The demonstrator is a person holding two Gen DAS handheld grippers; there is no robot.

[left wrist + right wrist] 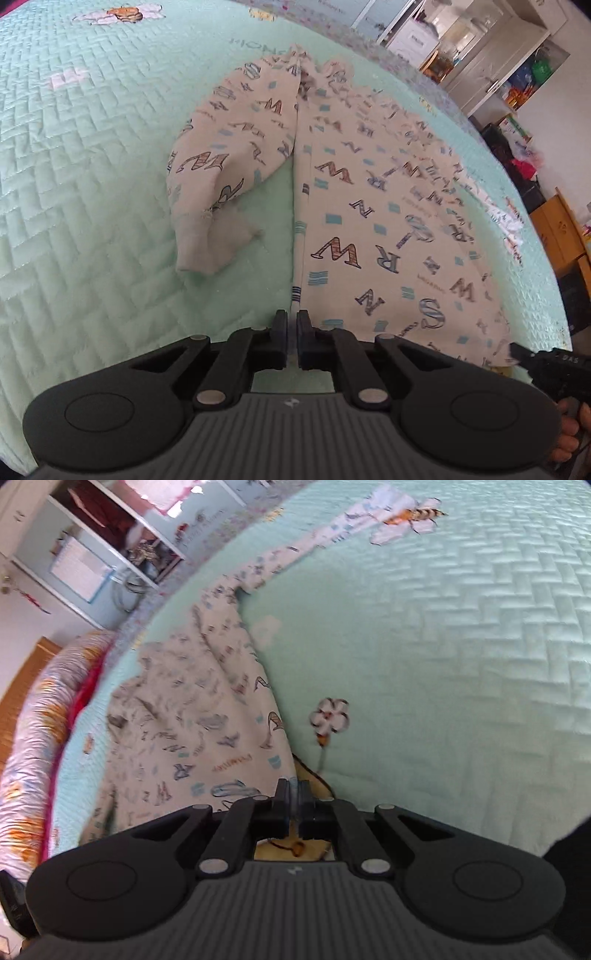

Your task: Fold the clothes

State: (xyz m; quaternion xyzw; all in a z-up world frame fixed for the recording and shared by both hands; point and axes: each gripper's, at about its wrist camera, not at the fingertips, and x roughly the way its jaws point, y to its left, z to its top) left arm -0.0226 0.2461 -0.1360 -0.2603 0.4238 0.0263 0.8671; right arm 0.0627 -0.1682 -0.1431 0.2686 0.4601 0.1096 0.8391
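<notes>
Left wrist, gripper (292, 319) pinching shirt (369, 221) hem

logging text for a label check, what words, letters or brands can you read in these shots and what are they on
"W", "R", "N", "S", "Z": big scattered letters printed on the white garment.
"HONEY": seen upside down, on the green quilt beyond the garment.
"DAS": on the right gripper, at the left wrist view's right edge; possibly cut off.
Small orange script on the garment: too blurred to read.
Logo mark on the left gripper body: a symbol, no letters.
</notes>
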